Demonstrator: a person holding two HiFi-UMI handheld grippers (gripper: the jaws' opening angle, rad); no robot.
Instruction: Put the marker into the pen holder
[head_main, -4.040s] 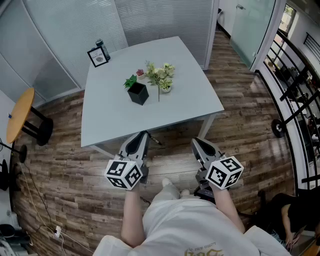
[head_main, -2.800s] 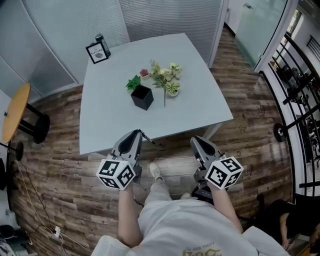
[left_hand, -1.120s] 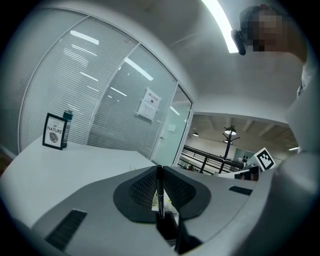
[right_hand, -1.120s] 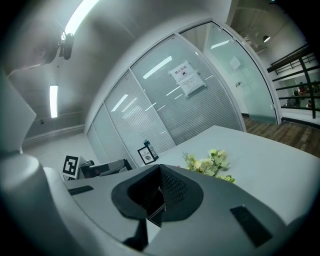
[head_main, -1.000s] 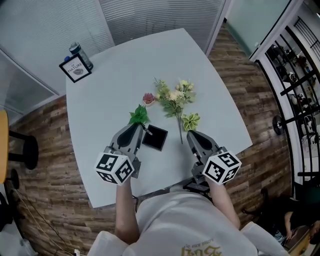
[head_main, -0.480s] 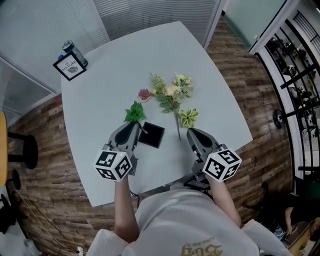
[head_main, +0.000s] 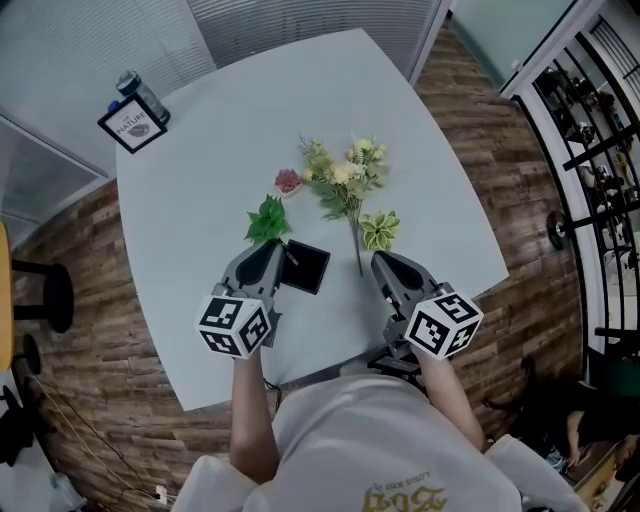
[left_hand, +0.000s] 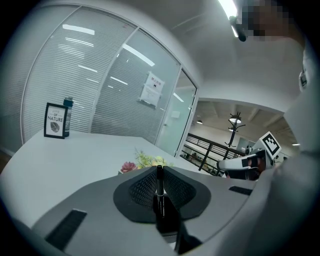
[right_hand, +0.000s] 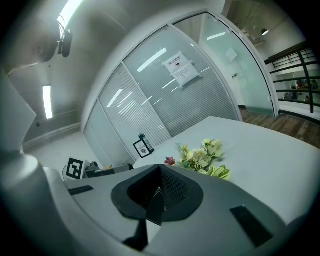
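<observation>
The pen holder (head_main: 308, 268) is a black square box, seen from above, standing near the front of the white table (head_main: 210, 130). My left gripper (head_main: 274, 250) is shut on a thin black marker (head_main: 291, 257), whose tip pokes out toward the holder's left edge. In the left gripper view the marker (left_hand: 159, 192) stands upright, pinched between the closed jaws of the left gripper (left_hand: 159, 172). My right gripper (head_main: 383, 262) hovers to the right of the holder, shut with nothing in it; the right gripper (right_hand: 160, 172) shows closed jaws.
A spray of artificial flowers (head_main: 345, 185) lies behind the holder, with a green leafy sprig (head_main: 267, 218) and a small pink bloom (head_main: 288, 181) beside it. A framed sign (head_main: 132, 123) and bottle (head_main: 143, 96) stand at the far left corner. Wood floor surrounds the table.
The person has walked up to the table; both grippers, earlier over the floor, now hang over its front part. Over the last second the left gripper stays beside the holder.
</observation>
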